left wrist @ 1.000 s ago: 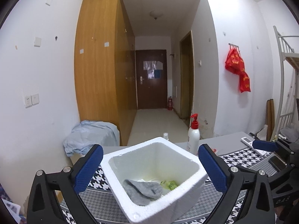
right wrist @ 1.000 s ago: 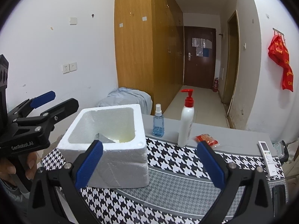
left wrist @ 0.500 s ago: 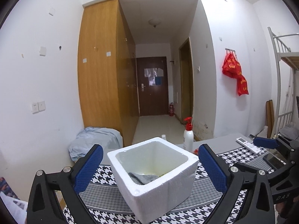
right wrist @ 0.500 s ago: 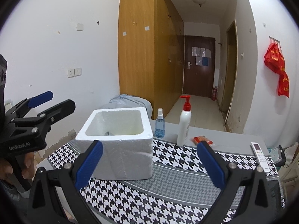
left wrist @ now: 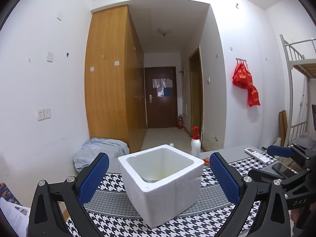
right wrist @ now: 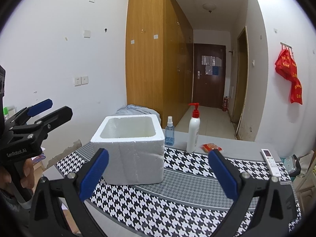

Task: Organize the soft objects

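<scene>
I hold my left hand-held gripper (left wrist: 159,174) level and raised above the desk (right wrist: 189,179), its blue pads spread wide with nothing between them, and the white foam box (left wrist: 161,179) sits straight ahead of it, one corner turned toward me, framed between the two fingers yet apart from both. Only bare inner walls of the box show from here; a thin grey edge low inside may be a soft thing, but I cannot tell. From the right wrist view the same box stands on the houndstooth cloth (right wrist: 177,201) at the left end of the desk, ahead and to the left of my right hand-held gripper (right wrist: 158,172), which is likewise spread and empty and points more toward the open middle of the cloth. My left hand is the nearer one to the box, I judge. To the right of the box stand a small blue spray bottle (right wrist: 169,131) and a pump bottle (right wrist: 193,132), then a red packet (right wrist: 211,147), and far right a white remote (right wrist: 270,161). No loose soft item shows on the cloth, so I judge the sorting nearly or fully done.
</scene>
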{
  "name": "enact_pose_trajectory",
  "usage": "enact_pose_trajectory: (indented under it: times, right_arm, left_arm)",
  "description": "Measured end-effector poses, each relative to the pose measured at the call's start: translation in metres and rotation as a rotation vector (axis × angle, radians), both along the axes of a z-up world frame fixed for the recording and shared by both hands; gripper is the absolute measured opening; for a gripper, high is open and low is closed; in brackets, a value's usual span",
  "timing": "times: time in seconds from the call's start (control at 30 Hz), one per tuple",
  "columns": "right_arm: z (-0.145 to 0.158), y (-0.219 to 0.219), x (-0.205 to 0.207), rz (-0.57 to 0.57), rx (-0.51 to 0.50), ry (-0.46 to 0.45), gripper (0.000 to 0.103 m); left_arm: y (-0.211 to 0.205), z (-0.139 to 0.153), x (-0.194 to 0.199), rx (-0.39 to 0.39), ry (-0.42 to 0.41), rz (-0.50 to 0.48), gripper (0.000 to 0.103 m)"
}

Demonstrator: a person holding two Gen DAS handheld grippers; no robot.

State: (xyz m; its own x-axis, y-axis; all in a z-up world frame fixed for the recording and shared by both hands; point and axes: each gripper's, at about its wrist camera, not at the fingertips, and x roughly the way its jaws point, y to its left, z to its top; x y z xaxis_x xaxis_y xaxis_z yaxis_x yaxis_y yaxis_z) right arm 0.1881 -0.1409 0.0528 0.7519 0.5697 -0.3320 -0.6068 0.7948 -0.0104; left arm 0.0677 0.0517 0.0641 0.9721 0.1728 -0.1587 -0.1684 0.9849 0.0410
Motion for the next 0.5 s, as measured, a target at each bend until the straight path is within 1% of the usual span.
enact_pose_trajectory:
  times: [0.27, 0.5]
  right_arm:
    - [-0.008, -0.003, -0.012, 0.018, 0.015, -0.016, 0.102]
    - [-0.019, -0.004, -0.02, 0.026, 0.009, -0.036, 0.102]
  left_arm:
    - [-0.002, -0.009, -0.014, -0.011, -0.024, 0.006, 0.102]
    - [-0.006, -0.027, -0.02, -0.003, -0.022, 0.005, 0.102]
